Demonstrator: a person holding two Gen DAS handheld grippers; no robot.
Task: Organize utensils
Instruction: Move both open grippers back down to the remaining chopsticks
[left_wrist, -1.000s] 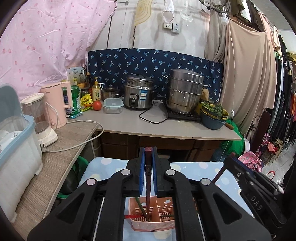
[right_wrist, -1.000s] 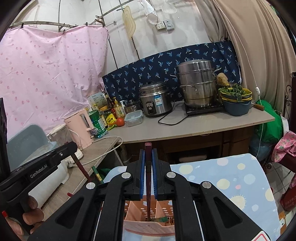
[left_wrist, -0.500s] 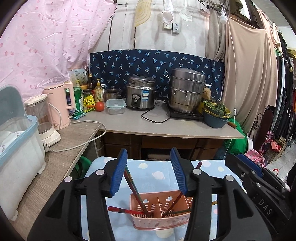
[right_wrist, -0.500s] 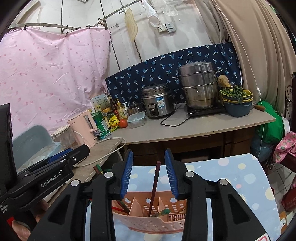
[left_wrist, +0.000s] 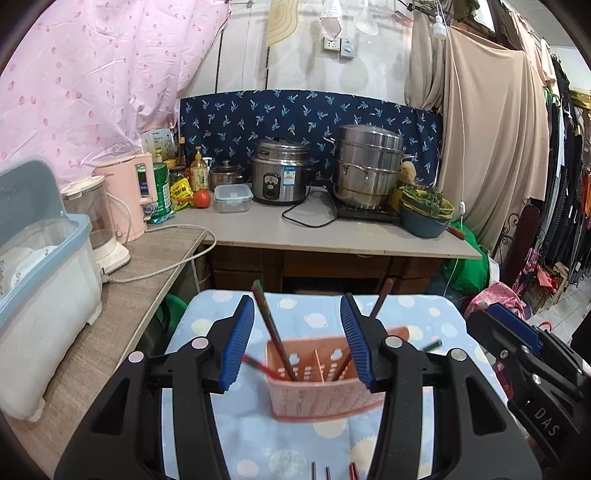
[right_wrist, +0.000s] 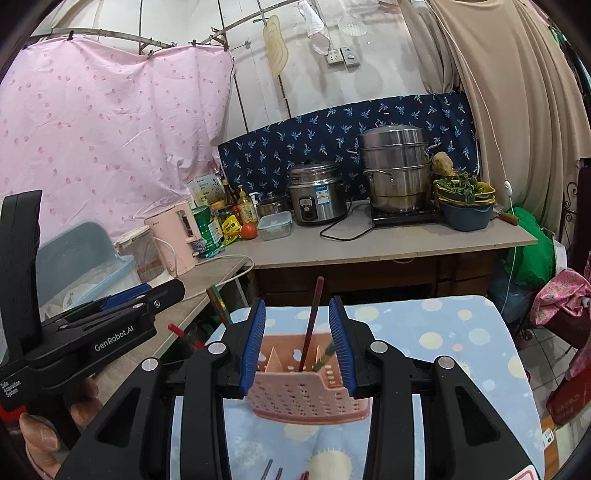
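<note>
A pink perforated utensil basket (left_wrist: 325, 384) with dividers stands on the blue dotted tablecloth (left_wrist: 321, 439); it also shows in the right wrist view (right_wrist: 310, 391). Several dark red and green chopsticks lean in it, one (left_wrist: 271, 330) in the left compartment and one (right_wrist: 310, 325) upright on the right. My left gripper (left_wrist: 297, 343) is open and empty above the basket. My right gripper (right_wrist: 297, 343) is open and empty, its jaws on either side of the basket. Loose chopstick ends (left_wrist: 328, 472) lie on the cloth near me.
A wooden counter (left_wrist: 122, 306) at left carries a blue-lidded dish box (left_wrist: 40, 280) and a pink kettle (left_wrist: 129, 199). The back counter (left_wrist: 332, 236) holds a rice cooker (left_wrist: 280, 177), a steamer pot (left_wrist: 369, 166) and bowls of greens (left_wrist: 424, 214).
Both grippers have opened and let their chopsticks go into the basket. Both have drawn back a little, so the basket appears farther ahead.
</note>
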